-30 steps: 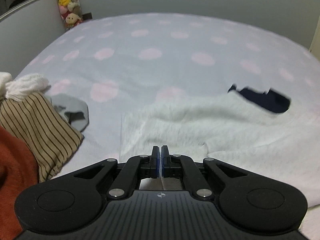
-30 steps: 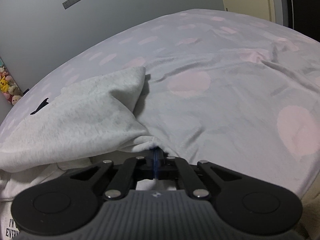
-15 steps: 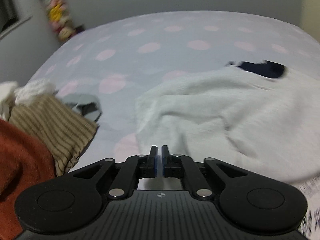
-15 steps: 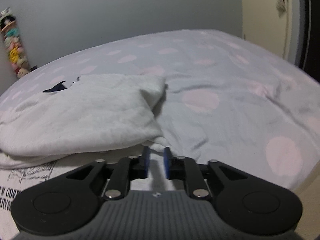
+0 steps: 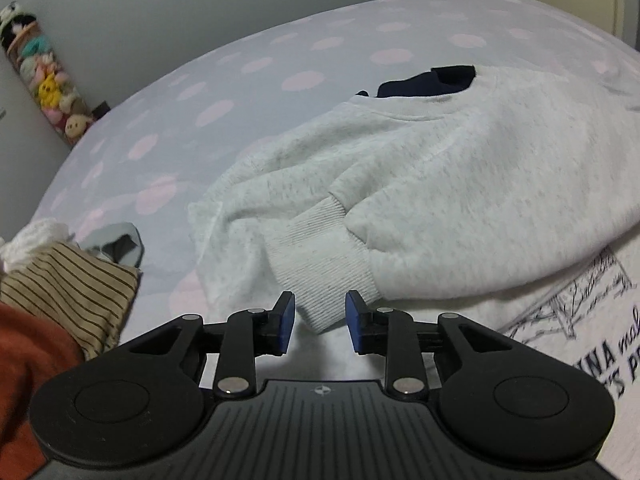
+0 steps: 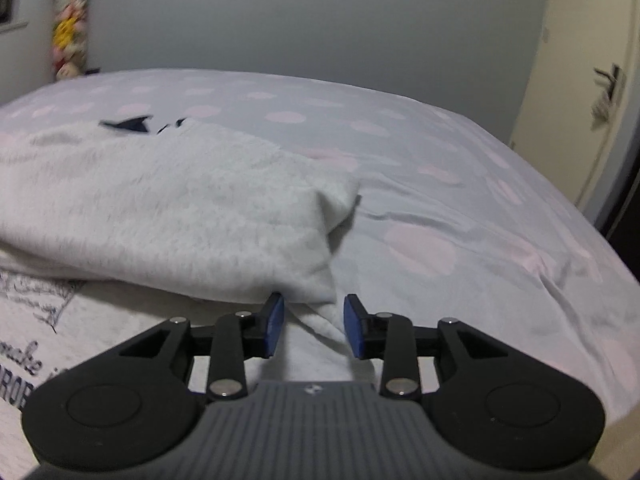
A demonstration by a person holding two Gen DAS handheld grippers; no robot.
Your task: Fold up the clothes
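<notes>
Bedding in pale lilac with pink spots (image 5: 248, 80) covered the bed, and plain grey walls stood behind it. At the far left corner a column of plush toys (image 5: 48, 92) hung against the wall; a pale door (image 6: 592, 92) stood at the right in the right wrist view.

Your grey sweatshirt (image 5: 460, 184) lay on the bed with both sleeves folded in over its body. A dark navy lining showed at the neckline (image 5: 432, 80), on the far side. Printed lettering and a line drawing (image 5: 592, 320) showed on the front, near the hem side.

Your left gripper (image 5: 320, 322) stood partly open, its jaws having just been opening. The ribbed cuff (image 5: 320, 264) of the folded sleeve lay between the blue pads (image 5: 286, 322), and neither pad pressed on it.

Your right gripper (image 6: 314, 326) was likewise partly open, its jaws having just been opening. A corner of the folded sleeve (image 6: 312, 280) lay loose between its pads, released.

To the left of the sweatshirt you had a pile of other clothes: a tan striped garment (image 5: 68, 280), a rust-orange one (image 5: 28, 356), something white and fluffy (image 5: 32, 236), and a small grey item (image 5: 120, 240) just beyond.
</notes>
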